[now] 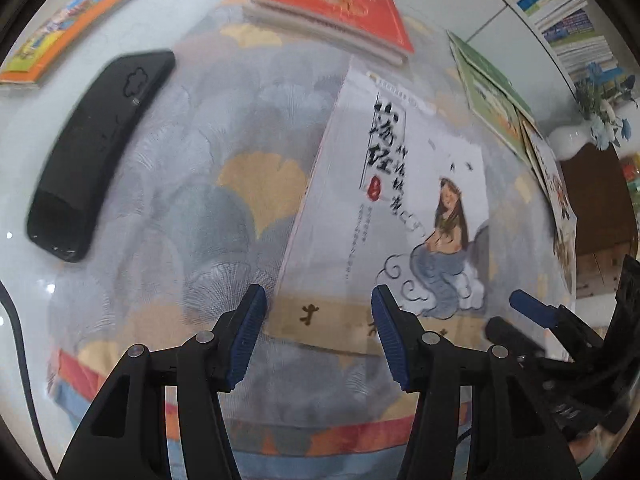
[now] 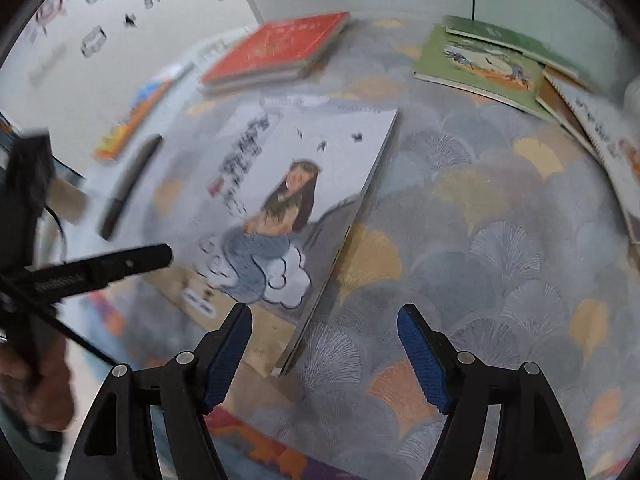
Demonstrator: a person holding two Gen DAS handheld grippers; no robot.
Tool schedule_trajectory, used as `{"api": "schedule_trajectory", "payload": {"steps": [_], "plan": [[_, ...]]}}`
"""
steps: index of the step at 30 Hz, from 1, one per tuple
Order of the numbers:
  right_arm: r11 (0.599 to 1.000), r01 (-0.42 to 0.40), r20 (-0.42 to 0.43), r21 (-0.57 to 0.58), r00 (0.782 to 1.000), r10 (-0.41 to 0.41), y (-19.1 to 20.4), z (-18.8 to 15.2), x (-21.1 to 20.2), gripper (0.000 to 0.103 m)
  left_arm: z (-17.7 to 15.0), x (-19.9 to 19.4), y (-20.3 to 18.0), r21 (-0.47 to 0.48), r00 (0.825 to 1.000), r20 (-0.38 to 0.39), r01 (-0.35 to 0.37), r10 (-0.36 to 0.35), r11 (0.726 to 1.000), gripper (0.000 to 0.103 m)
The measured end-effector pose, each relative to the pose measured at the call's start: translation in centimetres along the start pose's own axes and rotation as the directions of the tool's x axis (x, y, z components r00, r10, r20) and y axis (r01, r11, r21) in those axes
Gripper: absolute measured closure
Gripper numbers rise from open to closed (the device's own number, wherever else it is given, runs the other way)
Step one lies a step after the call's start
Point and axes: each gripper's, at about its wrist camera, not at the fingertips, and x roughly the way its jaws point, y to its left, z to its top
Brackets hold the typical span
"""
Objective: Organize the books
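Note:
A white book [image 1: 400, 200] [image 2: 340, 152] with black calligraphy and a painted long-haired figure lies flat on a fan-patterned cloth [image 1: 192, 208] [image 2: 480, 240]. My left gripper [image 1: 318, 314] hovers open over the book's near edge, by its left corner, with nothing between its blue pads. My right gripper [image 2: 325, 334] is also open, tilted steeply down, and the book's near right corner shows between its fingers without touching them. In the left wrist view the right gripper's blue pad [image 1: 532, 308] pokes in at the lower right. One left finger [image 2: 132, 260] shows in the right wrist view.
A red book stack [image 1: 332, 4] [image 2: 276, 48] lies beyond the white book. Green picture books [image 1: 492, 92] [image 2: 480, 64] and another book [image 2: 608, 152] overlap on the right. A black case [image 1: 100, 148] and an orange book [image 1: 68, 20] sit left. Vase of blue flowers [image 1: 576, 136] far right.

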Motion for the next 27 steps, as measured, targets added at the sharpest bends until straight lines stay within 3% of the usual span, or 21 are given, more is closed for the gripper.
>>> {"api": "schedule_trajectory", "payload": {"steps": [1,2,8,10,11,12,14,15,16,19,21,23,24,25,26,27], "plan": [[1.000,-0.010,-0.008,0.010,1.000,0.010,-0.3,-0.3,0.4,0.050,0.0,-0.1,-0.1,0.013,1.000,0.013,0.006,-0.006,1.000,0.051],[1.000,-0.018,-0.009,0.021,1.000,0.019,-0.4,-0.6,0.3,0.052,-0.1,-0.1,-0.2,0.025,1.000,0.017,0.014,-0.014,1.000,0.051],[0.994,-0.045,0.033,0.104,0.999,0.042,-0.7,-1.6,-0.2,0.053,-0.4,-0.6,0.6,0.072,0.996,0.017,0.088,-0.090,0.994,0.053],[0.992,-0.050,0.041,0.117,0.998,0.046,-0.3,-1.8,-0.3,0.053,-0.3,-0.7,1.1,0.073,0.988,-0.003,0.153,-0.153,0.986,0.053],[0.990,-0.061,0.049,0.125,0.997,0.056,-0.5,-1.9,-0.5,0.053,-0.3,-0.7,1.6,0.036,0.968,-0.024,0.249,-0.249,0.968,0.053],[0.987,-0.068,0.057,0.144,0.997,0.061,-0.7,-2.0,-0.6,0.050,-0.4,-0.9,2.3,-0.031,0.919,-0.030,0.393,-0.394,0.919,0.053],[0.975,-0.110,0.080,0.192,0.992,0.096,-1.1,-2.2,-0.7,0.050,-0.6,-1.9,3.3,-0.120,0.820,0.034,0.571,-0.572,0.812,0.053],[0.965,-0.140,0.091,0.223,0.988,0.122,-1.6,-2.3,-0.7,0.049,-0.5,-2.4,3.5,-0.127,0.790,0.056,0.613,-0.611,0.780,0.053],[0.955,-0.165,0.099,0.248,0.985,0.145,-2.0,-2.3,-0.8,0.049,-0.2,-2.7,3.4,-0.120,0.781,0.060,0.624,-0.622,0.772,0.053],[0.935,-0.209,0.107,0.286,0.977,0.186,-2.8,-2.5,-0.8,0.049,0.4,-1.8,2.8,-0.089,0.839,0.015,0.543,-0.544,0.835,0.053],[0.915,-0.245,0.117,0.321,0.969,0.218,-3.2,-2.6,-0.7,0.049,0.3,-0.9,2.7,-0.099,0.846,-0.015,0.528,-0.532,0.843,0.053],[0.895,-0.274,0.131,0.352,0.961,0.243,-3.6,-2.7,-0.7,0.049,0.0,-0.3,2.5,-0.113,0.850,-0.008,0.523,-0.527,0.845,0.060],[0.888,-0.285,0.135,0.362,0.958,0.253,-3.9,-2.8,-0.7,0.049,0.0,0.0,2.3,-0.123,0.851,-0.005,0.520,-0.525,0.845,0.067],[0.882,-0.295,0.139,0.369,0.955,0.261,-4.1,-2.8,-0.7,0.048,-0.2,0.3,2.2,-0.131,0.863,0.003,0.501,-0.505,0.855,0.083],[0.868,-0.318,0.149,0.382,0.948,0.282,-4.0,-2.7,-0.5,0.046,-0.2,0.5,2.0,-0.120,0.883,0.017,0.468,-0.470,0.875,0.092],[0.851,-0.346,0.161,0.395,0.938,0.307,-4.2,-2.7,-0.4,0.039,-0.3,0.6,1.8,-0.099,0.901,0.027,0.432,-0.432,0.896,0.095]]}}
